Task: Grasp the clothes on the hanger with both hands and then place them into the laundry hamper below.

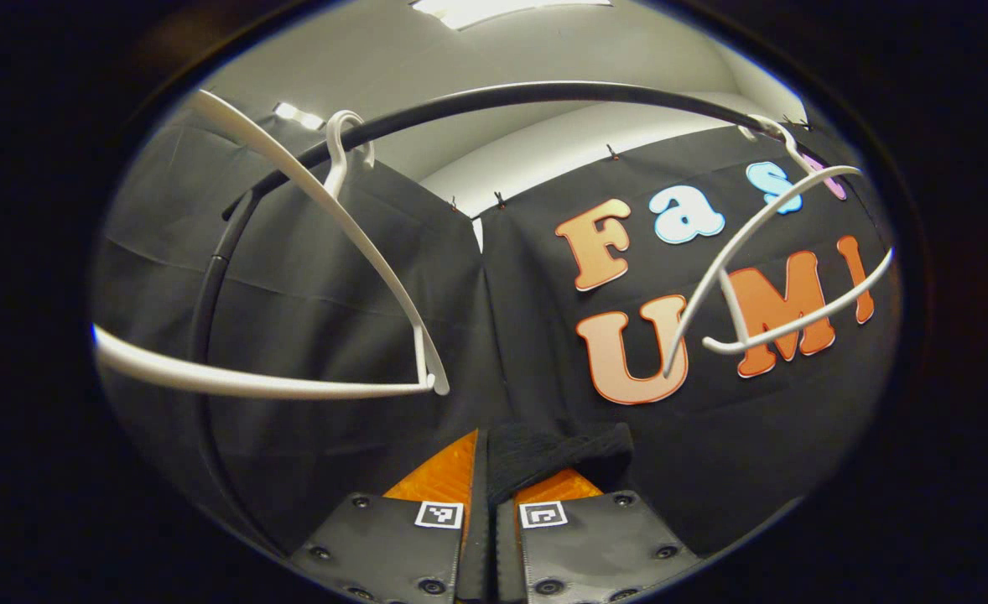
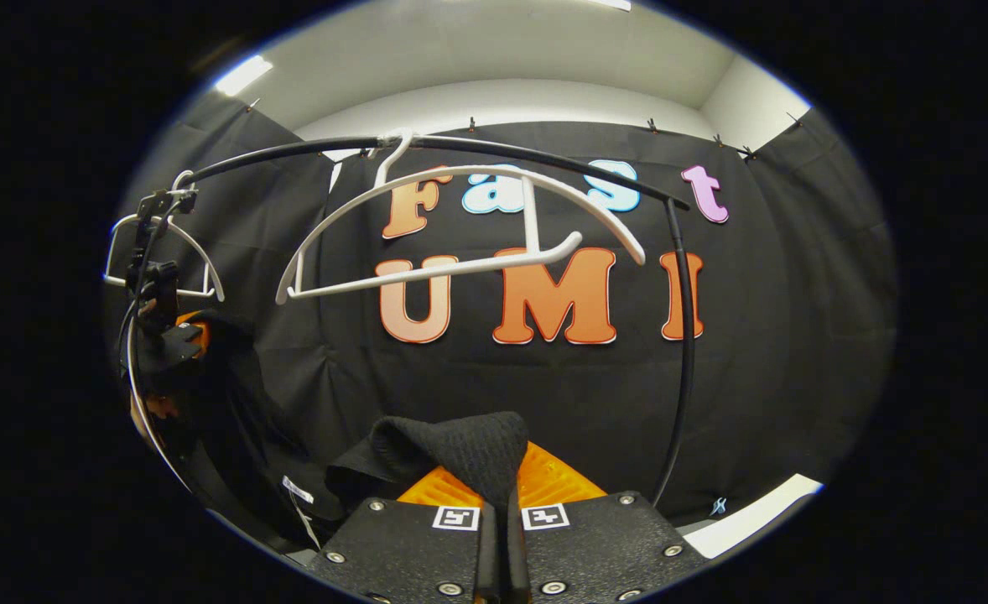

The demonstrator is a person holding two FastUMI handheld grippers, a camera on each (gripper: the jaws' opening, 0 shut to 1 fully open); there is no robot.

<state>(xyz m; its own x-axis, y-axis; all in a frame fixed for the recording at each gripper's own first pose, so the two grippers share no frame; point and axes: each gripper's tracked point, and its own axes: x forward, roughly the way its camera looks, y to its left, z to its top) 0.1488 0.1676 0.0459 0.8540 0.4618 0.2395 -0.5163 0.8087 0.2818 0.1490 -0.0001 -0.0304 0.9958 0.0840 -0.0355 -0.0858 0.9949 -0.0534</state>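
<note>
1. Rail: a black curved clothes rail (image 2: 544,159) arches across the upper part of the right gripper view, with its upright dropping at 3 o'clock. In the left gripper view the same rail (image 1: 494,96) sweeps from 9 o'clock up to 1 o'clock.
2. Hangers: both bare. In the left gripper view, one white hanger (image 1: 335,252) hangs at 10 o'clock and a second white hanger (image 1: 779,268) at 2 o'clock. In the right gripper view a white hanger (image 2: 460,226) hangs at 12 o'clock on the rail and another, smaller in the picture (image 2: 163,260), sits at 9 o'clock.
3. Garment: a dark knitted garment (image 2: 460,453) is off the hangers, draped at 6 o'clock over the right tongs, with more dark cloth trailing toward 8 o'clock. In the left gripper view a fold of the same dark cloth (image 1: 553,453) lies at 6 o'clock.
4. Right tongs (image 2: 498,503): closed narrow, both fingers pinching the garment.
5. Left tongs (image 1: 481,495): closed narrow, gripping the fold of cloth between them. This gripper (image 2: 163,327) appears at 9 o'clock in the right gripper view.
</note>
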